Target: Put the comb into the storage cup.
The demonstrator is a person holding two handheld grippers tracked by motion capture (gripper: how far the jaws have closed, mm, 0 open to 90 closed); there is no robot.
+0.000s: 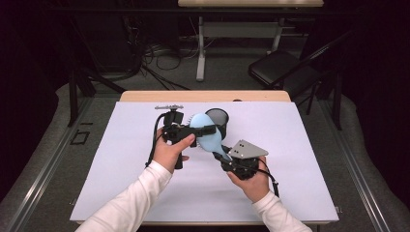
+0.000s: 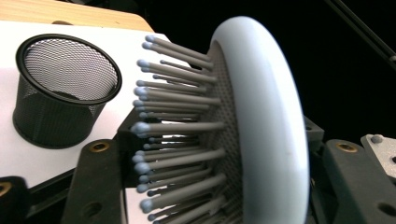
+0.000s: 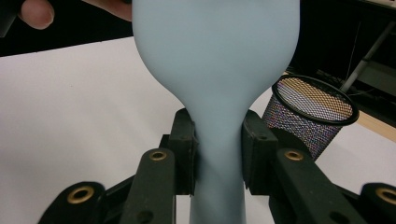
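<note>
A light blue hairbrush (image 1: 209, 139) with grey bristles is held above the white mat between both grippers. My right gripper (image 1: 220, 155) is shut on its narrow handle (image 3: 218, 154), with both pads pressed against the sides. My left gripper (image 1: 205, 129) spans the oval head from the left. In the left gripper view the bristle tips (image 2: 140, 128) meet one pad and the smooth back (image 2: 280, 116) lies against the other. A black mesh cup (image 1: 217, 117) stands upright just behind the brush head.
The white mat (image 1: 121, 183) covers most of a wooden table. A small grey object (image 1: 169, 106) lies near the mat's far edge, left of the cup. A folding chair (image 1: 285, 67) and cables sit on the floor beyond the table.
</note>
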